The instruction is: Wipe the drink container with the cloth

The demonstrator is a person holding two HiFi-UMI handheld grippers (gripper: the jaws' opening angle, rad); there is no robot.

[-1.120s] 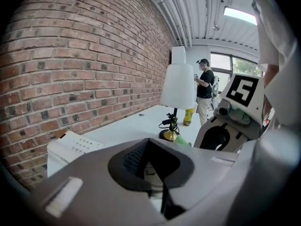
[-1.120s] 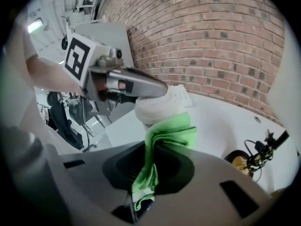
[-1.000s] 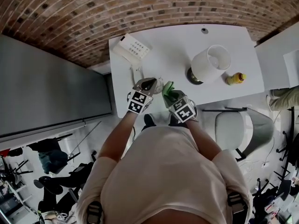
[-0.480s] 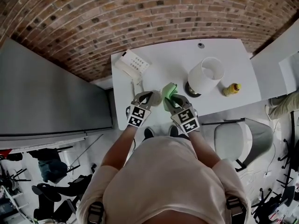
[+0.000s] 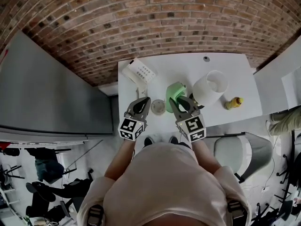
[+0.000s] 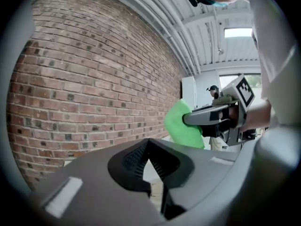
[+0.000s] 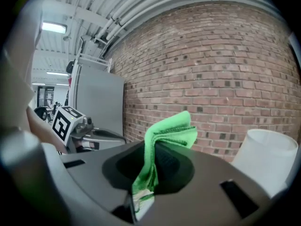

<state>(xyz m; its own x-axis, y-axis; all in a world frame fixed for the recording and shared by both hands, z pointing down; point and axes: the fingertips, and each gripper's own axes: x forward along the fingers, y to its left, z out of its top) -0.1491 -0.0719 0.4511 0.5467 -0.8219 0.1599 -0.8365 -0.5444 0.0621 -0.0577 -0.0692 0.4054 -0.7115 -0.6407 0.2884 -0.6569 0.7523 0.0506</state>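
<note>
Left gripper point(image 5: 143, 102): jaws clenched, tips meeting, nothing between them; it is held over the near edge of the surface point(image 5: 225, 67).
Right gripper point(image 5: 179, 100): jaws grasping the cloth point(image 5: 176, 91); it is held beside the left gripper, on the other side of the drink container.
Cloth: green and folded. In the right gripper view it runs up through the jaws and bunches above the tips point(image 7: 170, 128). In the left gripper view it hangs at the tip of the right gripper point(image 6: 181, 126).
Drink container point(image 5: 158, 107): small and round from above, on the surface between the two grippers, just beside the left jaws. Neither gripper holds it.
White cylinder point(image 5: 209, 88): upright on a dark base, just right of the cloth.
Yellow bottle point(image 5: 233, 102): right of the cylinder, near the front edge.
White keypad device point(image 5: 139, 71): at the far left corner of the surface.
Brick wall point(image 5: 155, 13): directly behind the surface.
</note>
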